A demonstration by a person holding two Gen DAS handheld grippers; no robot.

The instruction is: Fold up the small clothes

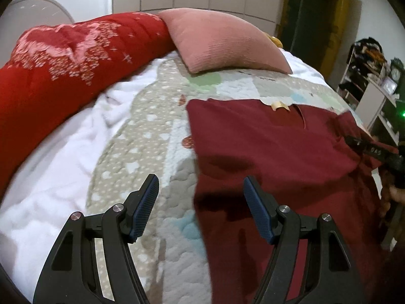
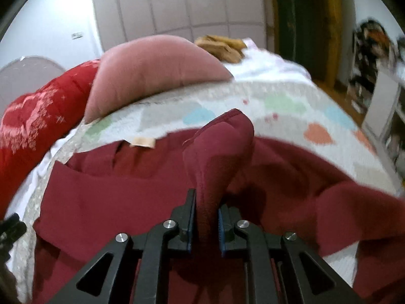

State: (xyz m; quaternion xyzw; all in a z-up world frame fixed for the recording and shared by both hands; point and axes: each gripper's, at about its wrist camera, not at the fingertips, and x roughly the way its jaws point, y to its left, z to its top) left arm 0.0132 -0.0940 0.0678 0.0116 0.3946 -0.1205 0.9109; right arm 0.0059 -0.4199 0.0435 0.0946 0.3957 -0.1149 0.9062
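A dark red shirt (image 1: 265, 147) lies spread on the quilted bed cover (image 1: 152, 136), with a beige neck label (image 1: 279, 106) at its far edge. My left gripper (image 1: 201, 190) is open and empty, hovering over the shirt's left edge. My right gripper (image 2: 207, 202) is shut on a raised fold of the dark red shirt (image 2: 217, 147), lifted above the rest of the garment (image 2: 121, 185). The label shows in the right wrist view (image 2: 142, 142). The right gripper's fingers (image 1: 367, 147) show at the shirt's right side in the left wrist view.
A pink pillow (image 1: 222, 40) and a red patterned duvet (image 1: 63, 63) lie at the bed's far side. White fleece (image 1: 50, 172) covers the left. Brown items (image 2: 222, 45) sit beyond the pillow. Shelves (image 1: 367, 81) stand to the right.
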